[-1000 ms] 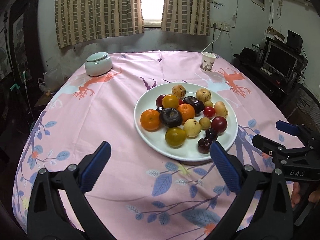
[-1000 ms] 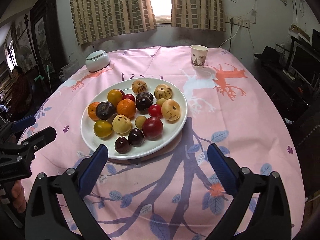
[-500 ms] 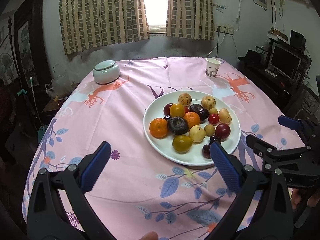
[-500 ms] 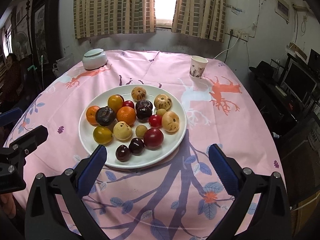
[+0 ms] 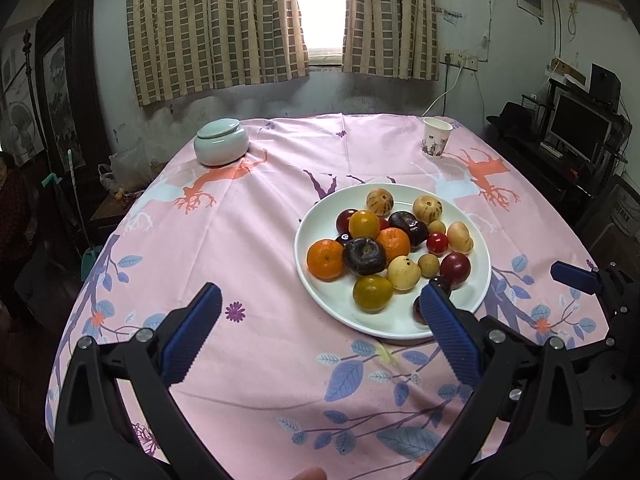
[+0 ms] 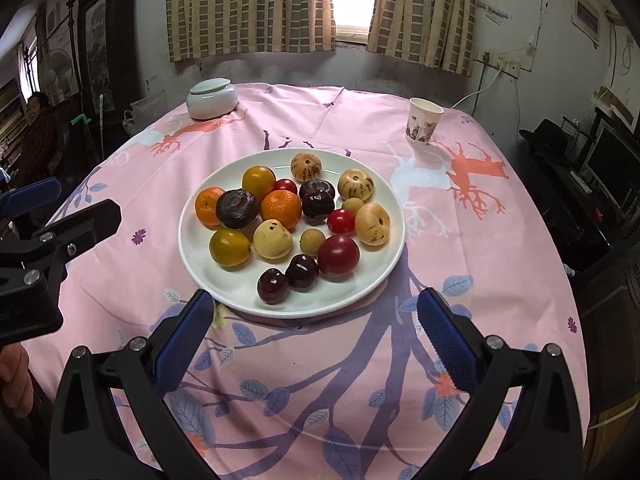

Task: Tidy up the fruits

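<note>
1. Plainly, both tongs are released and grasp nothing: the left tongs (image 5: 318, 322) hang over bare pink cloth at the near left of the white plate (image 5: 320, 292), and the right tongs (image 6: 314, 322) hang over the cloth just near of the plate (image 6: 192, 248).
2. All the fruits (image 6: 294, 218) lie on the plate in the middle of the tabletop (image 6: 480, 264): two oranges, yellow and dark purple fruits, red ones, pale striped ones and two dark cherries at the near rim.
3. No brand or lettering can be read; the paper cup (image 6: 424, 126) at the far right carries a printed picture, too small to make out.
4. A pale lidded jar (image 5: 221, 142) stands at the far left of the tabletop, well apart from the plate.
5. Only the right wrist view shows a seated person (image 6: 38, 136) at the far left and both cherries unobstructed; it also shows the left tongs from the side at its left edge.
6. Only the left wrist view shows a monitor (image 5: 580, 128) on a stand to the right, and its own right finger (image 5: 448, 334) covers part of the near cherries.
</note>
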Demonstrator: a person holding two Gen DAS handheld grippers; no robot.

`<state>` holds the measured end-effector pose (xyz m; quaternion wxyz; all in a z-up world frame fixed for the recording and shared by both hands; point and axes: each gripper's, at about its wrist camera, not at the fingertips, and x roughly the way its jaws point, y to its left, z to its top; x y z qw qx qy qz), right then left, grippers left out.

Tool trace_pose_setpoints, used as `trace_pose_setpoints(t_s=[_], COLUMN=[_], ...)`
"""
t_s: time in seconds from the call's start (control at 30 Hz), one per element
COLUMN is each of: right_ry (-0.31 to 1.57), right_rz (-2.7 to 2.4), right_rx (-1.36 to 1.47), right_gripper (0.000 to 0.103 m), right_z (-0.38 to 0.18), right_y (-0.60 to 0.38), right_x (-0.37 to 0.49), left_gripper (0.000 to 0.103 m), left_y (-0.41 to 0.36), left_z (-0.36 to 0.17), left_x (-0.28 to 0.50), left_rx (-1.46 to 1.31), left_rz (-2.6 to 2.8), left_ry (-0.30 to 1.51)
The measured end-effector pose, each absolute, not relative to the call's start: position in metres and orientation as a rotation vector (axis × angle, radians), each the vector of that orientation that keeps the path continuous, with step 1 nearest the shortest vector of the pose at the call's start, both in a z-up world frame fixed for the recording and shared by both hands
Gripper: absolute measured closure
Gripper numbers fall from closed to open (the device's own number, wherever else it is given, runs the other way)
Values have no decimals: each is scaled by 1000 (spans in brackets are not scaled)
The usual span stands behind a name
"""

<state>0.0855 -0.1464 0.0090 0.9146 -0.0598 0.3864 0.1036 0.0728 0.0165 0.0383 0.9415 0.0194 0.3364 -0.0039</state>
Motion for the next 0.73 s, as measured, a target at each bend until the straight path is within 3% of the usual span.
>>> trace_pose_setpoints(t_s=[0.73], right_ry=[819], right_rz=[218], right_rx=[-91], right_gripper=[1], right_z=[5], right_y=[-153], right_x=[89], left_gripper=[2], left_y=[9], left_z=[31], left_x=[77], left_rx=[40], left_rz=[-35], left_ry=[719])
